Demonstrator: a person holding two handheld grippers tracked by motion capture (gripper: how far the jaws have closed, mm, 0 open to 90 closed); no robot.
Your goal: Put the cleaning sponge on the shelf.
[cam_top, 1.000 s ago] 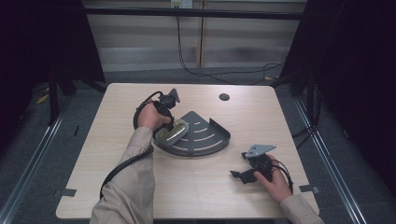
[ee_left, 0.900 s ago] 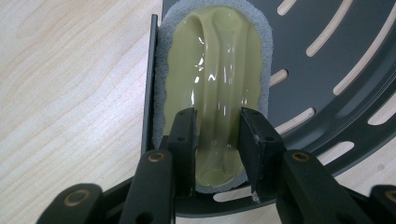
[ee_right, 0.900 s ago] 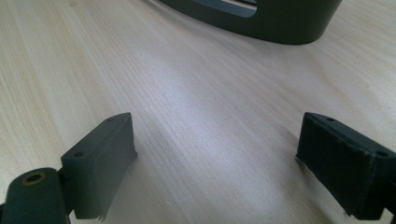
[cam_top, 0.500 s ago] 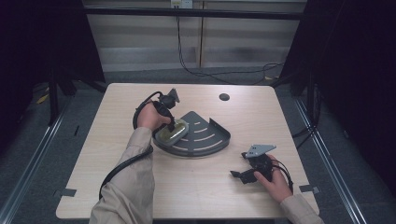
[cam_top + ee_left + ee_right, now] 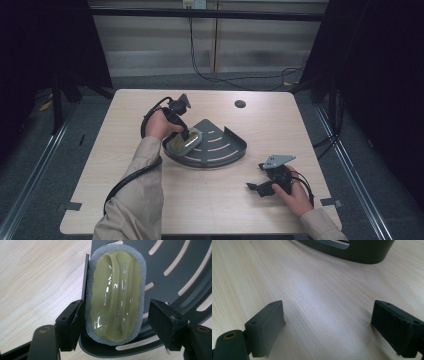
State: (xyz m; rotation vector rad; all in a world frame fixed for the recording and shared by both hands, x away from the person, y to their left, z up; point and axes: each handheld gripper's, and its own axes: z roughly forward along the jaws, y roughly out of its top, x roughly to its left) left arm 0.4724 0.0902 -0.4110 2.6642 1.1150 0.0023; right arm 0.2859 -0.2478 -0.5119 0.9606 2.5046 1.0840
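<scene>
1. Spread apart over the last second: jaws of the left gripper (image 5: 113, 322), just opened off the sponge (image 5: 115, 295). Right-hand pad clearly off its edge; left-hand pad just beside the foam, contact hard to rule out.
2. Lying flat between those jaws: oval sponge, olive plastic grip on top, grey foam rim round it, resting in the dark slotted corner tray (image 5: 180, 267) close to its straight wall.
3. Seen from the high view: sponge (image 5: 184, 142) at the tray's left end, left gripper (image 5: 187, 134) pointing down over it, tray (image 5: 220, 152) near the middle of the table (image 5: 125, 125).
4. Parked well apart: right gripper (image 5: 256, 188) lying near the table's front right, jaws wide with nothing between them but bare wood; tray's curved wall (image 5: 362, 255) showing farther off in the right gripper view.
5. Judged as the release step, placement apparently done.
6. To finish well: open fully before moving, then lift straight up and away from the tray wall, avoiding any sideways drag that could catch the soft foam and tip or slide the sponge.
7. Worth checking that the foam sits flat on the slots before withdrawing.
</scene>
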